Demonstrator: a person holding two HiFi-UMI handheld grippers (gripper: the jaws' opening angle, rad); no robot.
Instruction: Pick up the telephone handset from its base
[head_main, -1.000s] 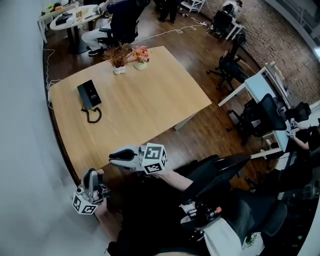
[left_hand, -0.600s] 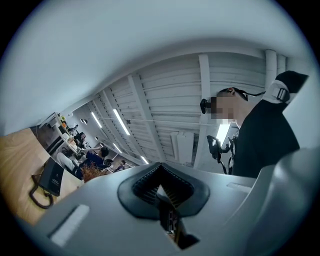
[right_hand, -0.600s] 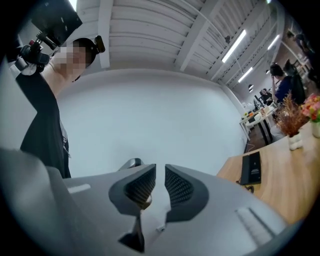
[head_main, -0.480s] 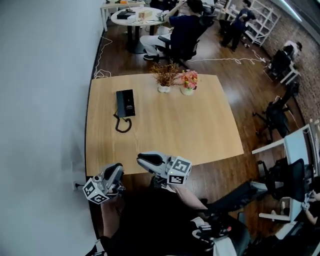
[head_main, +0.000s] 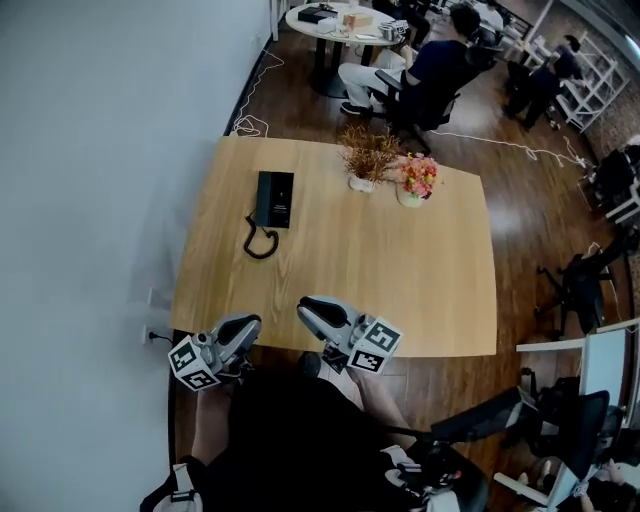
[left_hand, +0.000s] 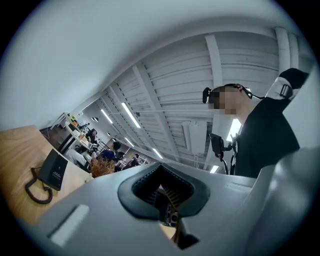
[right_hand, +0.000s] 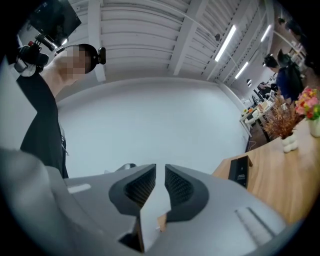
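While the left gripper (head_main: 248, 324) (clenched, empty) and right gripper (head_main: 307, 306) (barely parted, empty) hang at the table's (head_main: 400, 270) near edge, the handset (head_main: 265, 199) sits on its base (head_main: 281, 200) toward the far-left corner. Its long axis runs near-to-far, pretty much dead ahead of the left one.

Both grippers are hanging out at the near edge of the table (head_main: 440, 300), held low in front of the person's body. The left gripper (head_main: 247, 324) sits by the table's near-left corner, nose angled in over the edge, its marker cube back off the table, and its jaws are pressed together with nothing in them. The right gripper (head_main: 312, 309) is just beside it, closer to the middle of that same edge, tips over the tabletop and cube trailing past the edge. Its jaws are only a thin slit apart, empty too. Both forearms run back from the table edge toward the torso
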